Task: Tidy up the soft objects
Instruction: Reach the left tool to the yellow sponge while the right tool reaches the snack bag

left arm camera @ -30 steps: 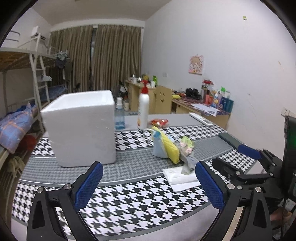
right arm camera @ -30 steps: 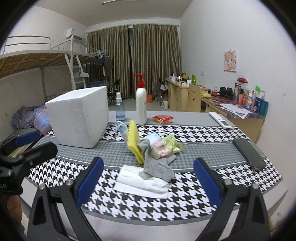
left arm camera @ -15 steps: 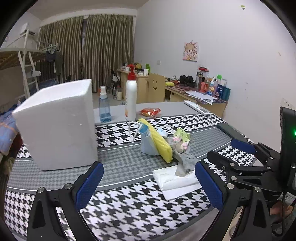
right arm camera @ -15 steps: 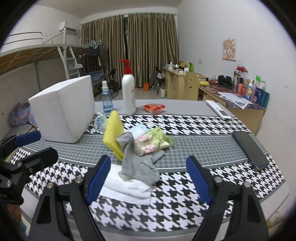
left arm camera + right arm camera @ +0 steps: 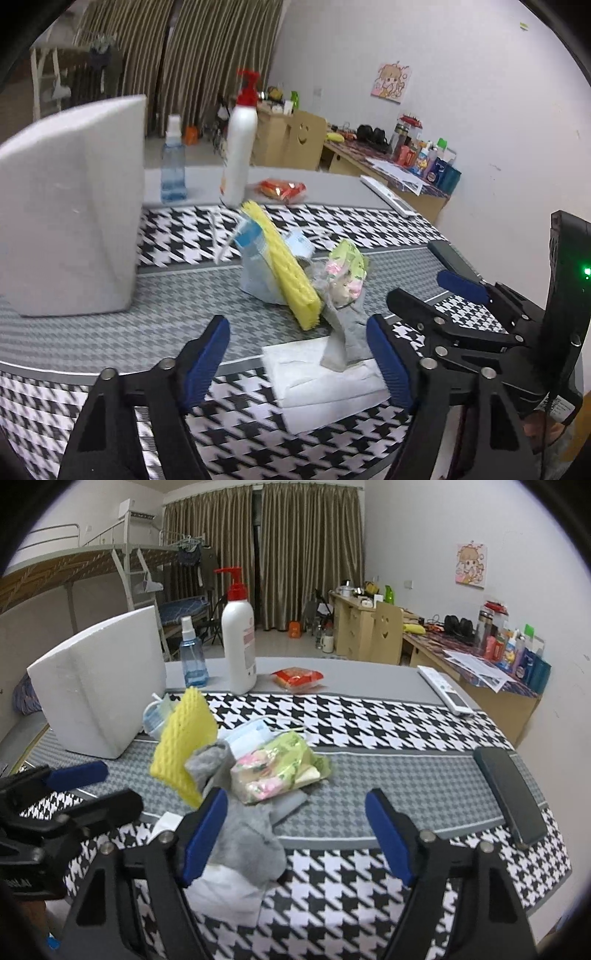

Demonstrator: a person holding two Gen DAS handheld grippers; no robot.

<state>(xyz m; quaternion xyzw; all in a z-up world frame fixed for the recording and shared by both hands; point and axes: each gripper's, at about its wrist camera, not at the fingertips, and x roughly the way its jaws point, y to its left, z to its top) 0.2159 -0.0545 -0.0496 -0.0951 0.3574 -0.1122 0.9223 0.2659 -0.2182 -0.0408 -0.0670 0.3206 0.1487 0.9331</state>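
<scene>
A heap of soft things lies mid-table: a yellow sponge (image 5: 291,269) (image 5: 184,738) on edge, blue face masks (image 5: 255,251), a green-pink packet (image 5: 345,266) (image 5: 277,768), and a grey cloth (image 5: 347,332) (image 5: 247,838) draped over a white folded cloth (image 5: 321,380) (image 5: 221,886). My left gripper (image 5: 295,354) hovers just short of the white cloth, jaws closing, pads touching nothing. My right gripper (image 5: 295,812) is over the grey cloth's right side, jaws closing too; the cloth lies by its left finger, not pinched. A white foam box (image 5: 66,206) stands to the left.
Behind the heap stand a white pump bottle (image 5: 239,642) and a blue spray bottle (image 5: 192,653), with a red packet (image 5: 297,675) beside them. A remote (image 5: 445,694) and a black case (image 5: 509,794) lie at the right. The table's front edge is just below the grippers.
Both grippers have come forward and lower toward the heap, which now looms larger. Both pairs of jaws stand narrower than before, the left one most in the last half second.
</scene>
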